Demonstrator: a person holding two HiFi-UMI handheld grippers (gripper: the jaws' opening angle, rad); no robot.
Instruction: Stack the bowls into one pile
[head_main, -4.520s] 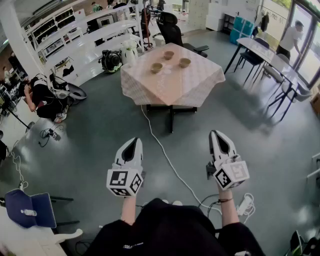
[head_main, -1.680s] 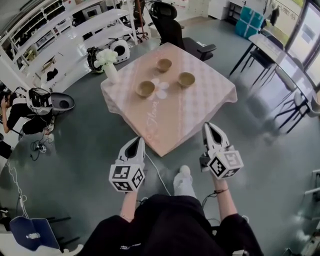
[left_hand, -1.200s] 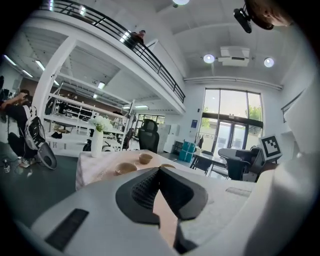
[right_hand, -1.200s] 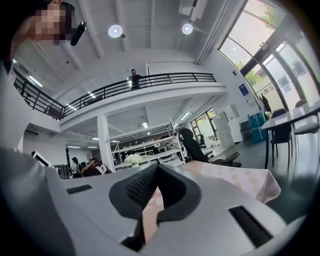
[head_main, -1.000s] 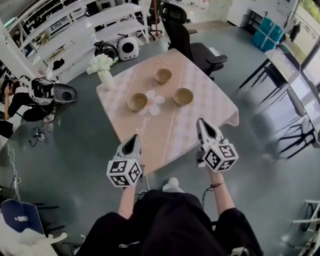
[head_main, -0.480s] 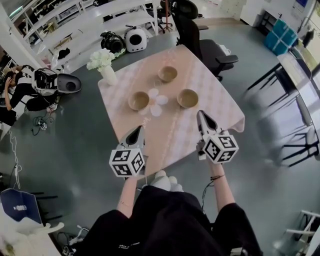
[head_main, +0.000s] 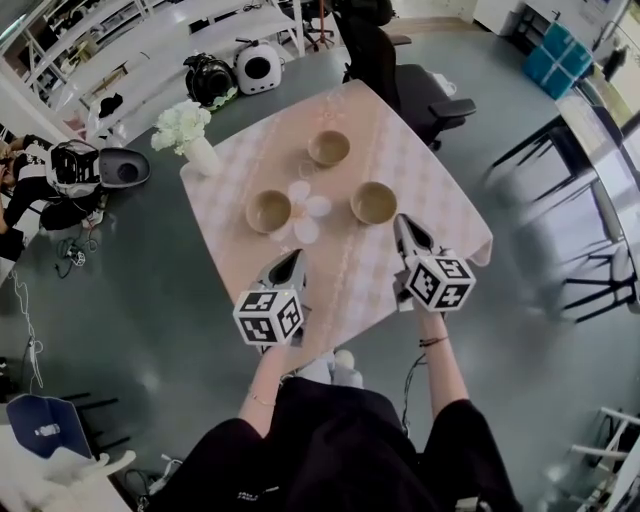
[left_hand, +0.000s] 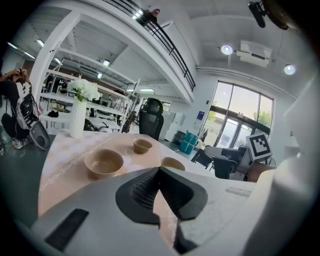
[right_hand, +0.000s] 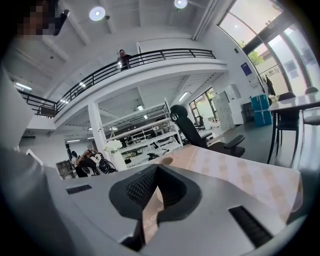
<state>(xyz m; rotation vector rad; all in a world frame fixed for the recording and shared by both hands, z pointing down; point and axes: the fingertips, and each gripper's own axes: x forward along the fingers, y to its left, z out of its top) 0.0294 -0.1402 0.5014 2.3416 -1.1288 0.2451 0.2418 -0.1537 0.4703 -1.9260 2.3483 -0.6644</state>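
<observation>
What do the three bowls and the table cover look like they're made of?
The bowls: probably glazed ceramic or stoneware, going by the smooth, even tan surface and thick rims; plastic is possible. The table cover: matte pink checked cloth, its edges draping over the sides.

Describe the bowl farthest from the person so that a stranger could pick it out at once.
Find the pink-clothed table, which carries three tan bowls. The left bowl and the right bowl flank a white flower shape at the centre. The far bowl stands alone beyond them, nearest the black office chair.
</observation>
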